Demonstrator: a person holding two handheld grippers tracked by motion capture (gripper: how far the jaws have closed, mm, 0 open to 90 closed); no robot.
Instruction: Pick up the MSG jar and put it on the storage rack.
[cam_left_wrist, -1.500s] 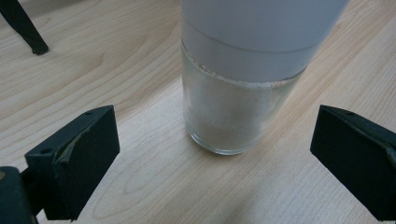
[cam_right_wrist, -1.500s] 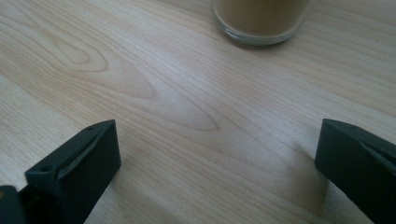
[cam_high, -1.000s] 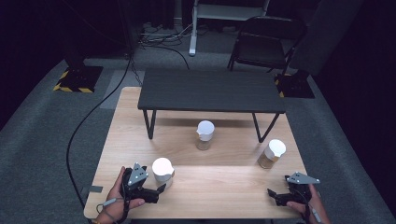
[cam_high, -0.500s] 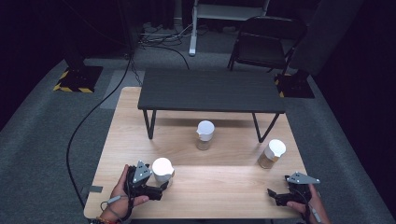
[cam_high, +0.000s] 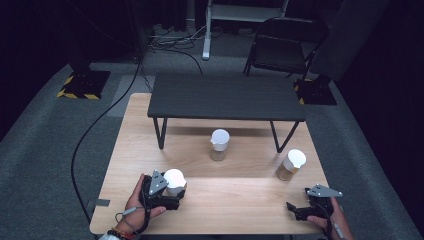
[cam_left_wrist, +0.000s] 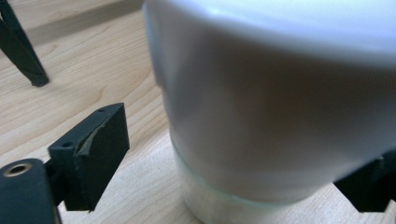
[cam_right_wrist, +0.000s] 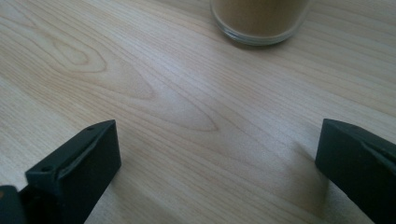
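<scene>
- Your wooden table (cam_high: 250, 200) carries everything here; its pale grain runs left to right, and a low black bench (cam_high: 225, 97) stands across its far half on thin angled legs.
- Two more jars stand farther out: a middle jar (cam_high: 219, 145) with a white lid just in front of the bench, and a right jar (cam_high: 291, 165) with tan contents toward the right edge, well apart from each other.
- Your left gripper (cam_high: 176, 196) sits at the near left of the table, jaws spread around the near jar (cam_high: 174, 182). In the left gripper view the left jaw stands clear of the jar with wood showing between; the right jaw is close beside it, and you cannot tell whether it touches.
- That near jar (cam_left_wrist: 275, 116) stands upright on the wood: a broad, smooth white lid with a rounded shoulder, wider than the clear glass base that shows below it.
- Your right gripper (cam_high: 299, 211) rests at the near right corner, jaws wide apart over bare wood, with the right jar's glass base (cam_right_wrist: 259, 21) ahead of it and nothing between the jaws.
</scene>
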